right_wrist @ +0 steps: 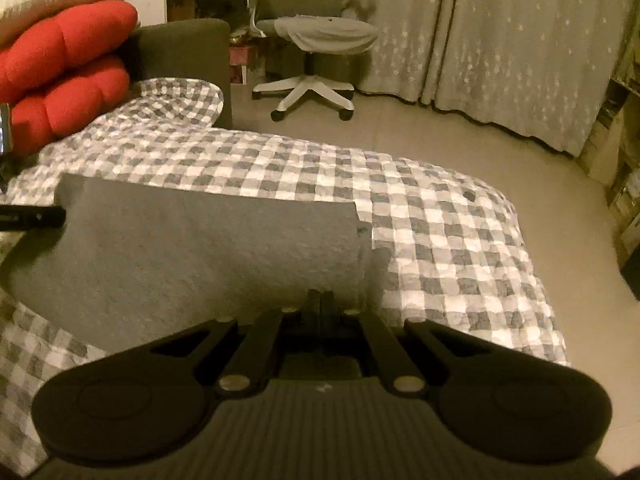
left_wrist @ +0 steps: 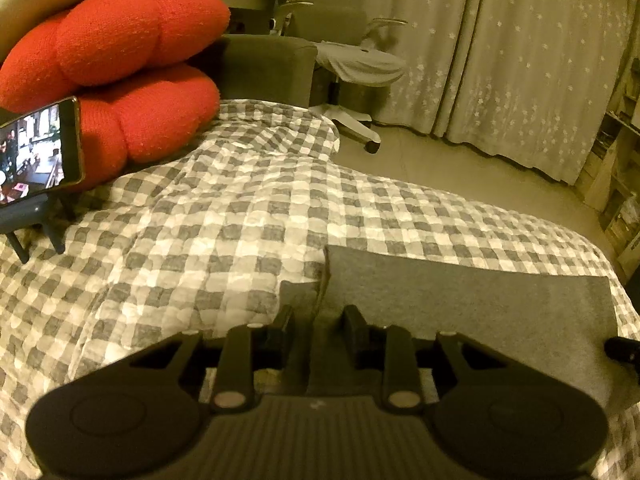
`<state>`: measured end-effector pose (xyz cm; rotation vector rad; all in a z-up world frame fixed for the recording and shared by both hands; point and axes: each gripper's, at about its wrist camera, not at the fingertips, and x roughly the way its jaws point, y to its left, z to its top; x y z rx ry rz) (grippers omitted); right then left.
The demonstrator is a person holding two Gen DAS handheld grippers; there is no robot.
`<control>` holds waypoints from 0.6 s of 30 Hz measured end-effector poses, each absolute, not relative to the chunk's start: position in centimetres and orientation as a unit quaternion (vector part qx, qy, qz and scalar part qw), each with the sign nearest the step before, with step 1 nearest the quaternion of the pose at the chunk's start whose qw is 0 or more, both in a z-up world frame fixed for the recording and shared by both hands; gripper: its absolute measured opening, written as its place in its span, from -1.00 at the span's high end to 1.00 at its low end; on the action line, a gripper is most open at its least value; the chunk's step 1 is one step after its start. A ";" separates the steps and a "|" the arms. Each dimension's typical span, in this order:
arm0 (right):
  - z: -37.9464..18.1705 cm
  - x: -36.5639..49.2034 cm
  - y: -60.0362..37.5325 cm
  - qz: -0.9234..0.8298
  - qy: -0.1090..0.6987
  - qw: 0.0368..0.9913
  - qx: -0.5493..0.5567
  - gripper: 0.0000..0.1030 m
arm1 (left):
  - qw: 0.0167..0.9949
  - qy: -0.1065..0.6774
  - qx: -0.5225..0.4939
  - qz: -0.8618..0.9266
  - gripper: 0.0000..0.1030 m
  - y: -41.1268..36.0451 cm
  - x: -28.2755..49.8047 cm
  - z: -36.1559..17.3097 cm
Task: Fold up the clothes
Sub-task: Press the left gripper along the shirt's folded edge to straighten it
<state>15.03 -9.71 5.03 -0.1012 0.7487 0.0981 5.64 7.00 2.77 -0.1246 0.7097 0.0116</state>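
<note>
A folded grey garment (left_wrist: 460,300) lies flat on the checked bedcover (left_wrist: 200,220). My left gripper (left_wrist: 320,320) is at its left edge, the fingers apart, with grey cloth showing in the gap and no pad visibly pressing on it. In the right wrist view the same garment (right_wrist: 200,248) fills the near middle. My right gripper (right_wrist: 321,304) is over its near right edge with both fingers pressed together. Whether any cloth is pinched there is hidden. A black tip of the left gripper (right_wrist: 32,216) shows at the garment's left side.
Red cushions (left_wrist: 120,60) are stacked at the back left of the bed, with a phone on a small stand (left_wrist: 36,148) in front of them. Beyond the bed are bare floor (right_wrist: 460,140), a swivel chair (right_wrist: 316,40), star-patterned curtains (right_wrist: 500,40) and shelves (left_wrist: 624,184) at the right.
</note>
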 end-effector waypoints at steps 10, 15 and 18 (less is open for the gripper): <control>5.6 15.1 -10.2 0.004 0.343 0.937 -0.063 0.92 | 0.943 0.324 -0.065 0.032 0.36 7.9 5.3 4.1; 6.4 14.6 -10.4 -0.015 0.304 0.950 -0.062 0.82 | 0.959 0.279 -0.034 0.040 0.37 6.9 3.8 5.5; 6.9 14.3 -10.1 -0.005 0.284 0.957 -0.059 0.81 | 0.965 0.260 -0.019 0.019 0.37 5.7 2.9 6.0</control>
